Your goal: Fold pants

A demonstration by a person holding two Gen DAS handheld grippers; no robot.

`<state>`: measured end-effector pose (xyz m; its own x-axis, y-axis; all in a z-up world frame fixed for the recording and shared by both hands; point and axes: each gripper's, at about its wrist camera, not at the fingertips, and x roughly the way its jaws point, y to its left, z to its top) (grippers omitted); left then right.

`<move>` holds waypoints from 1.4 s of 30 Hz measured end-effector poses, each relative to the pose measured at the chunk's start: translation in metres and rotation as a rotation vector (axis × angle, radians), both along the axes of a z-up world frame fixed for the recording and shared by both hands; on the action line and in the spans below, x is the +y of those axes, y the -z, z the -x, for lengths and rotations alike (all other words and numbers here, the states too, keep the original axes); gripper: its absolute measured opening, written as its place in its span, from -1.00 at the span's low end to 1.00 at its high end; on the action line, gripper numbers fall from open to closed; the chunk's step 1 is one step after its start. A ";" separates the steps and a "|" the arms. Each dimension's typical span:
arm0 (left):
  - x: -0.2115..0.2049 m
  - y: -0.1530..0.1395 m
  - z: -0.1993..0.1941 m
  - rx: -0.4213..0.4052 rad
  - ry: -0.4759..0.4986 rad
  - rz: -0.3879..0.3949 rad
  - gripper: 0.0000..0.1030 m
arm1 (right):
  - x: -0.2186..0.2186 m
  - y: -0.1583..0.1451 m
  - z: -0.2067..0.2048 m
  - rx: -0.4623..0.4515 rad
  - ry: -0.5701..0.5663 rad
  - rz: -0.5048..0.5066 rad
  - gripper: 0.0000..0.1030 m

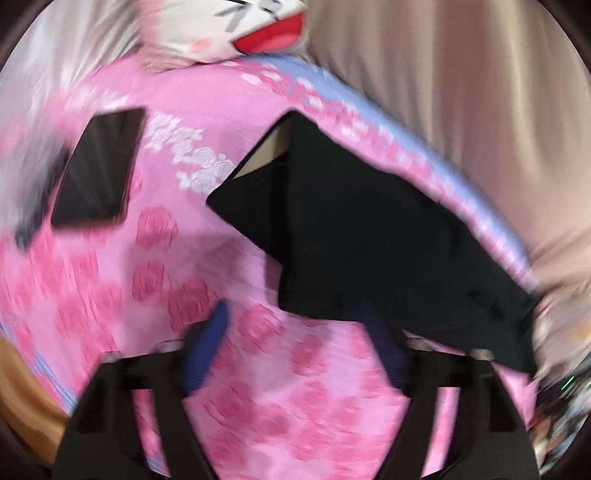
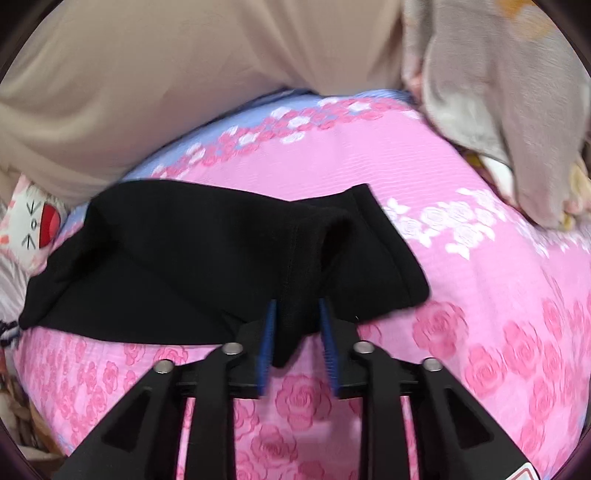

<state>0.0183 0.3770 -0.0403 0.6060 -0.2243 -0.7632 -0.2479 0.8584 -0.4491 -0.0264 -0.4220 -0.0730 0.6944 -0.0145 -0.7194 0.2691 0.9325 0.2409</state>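
Black pants [image 1: 369,236] lie partly folded on a pink rose-print bedspread [image 1: 295,406]. In the left wrist view my left gripper [image 1: 295,325] is open, its blue pads wide apart, just short of the pants' near edge; the right pad is partly under the cloth. The view is motion-blurred. In the right wrist view the pants [image 2: 184,266] spread across the bedspread [image 2: 480,332]. My right gripper [image 2: 297,325] has its blue pads closed on a bunched fold of the pants' near edge, which hangs down between them.
A dark phone or tablet [image 1: 99,166] lies on the bed at left. A plush toy with a red mouth [image 1: 236,33] sits at the far edge, also at left in the right wrist view [image 2: 33,221]. Beige curtain [image 2: 166,74] behind. A grey blanket [image 2: 498,110] at right.
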 end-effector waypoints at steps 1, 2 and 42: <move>0.001 -0.001 0.007 -0.011 -0.014 0.036 0.66 | 0.001 -0.002 0.005 -0.014 0.016 0.008 -0.29; 0.001 -0.002 0.011 -0.014 -0.025 0.063 0.78 | 0.006 -0.007 0.011 -0.036 0.037 0.017 -0.27; -0.133 -0.027 -0.053 0.013 0.161 -0.269 0.35 | 0.062 -0.126 -0.034 -0.269 -0.155 0.517 -0.78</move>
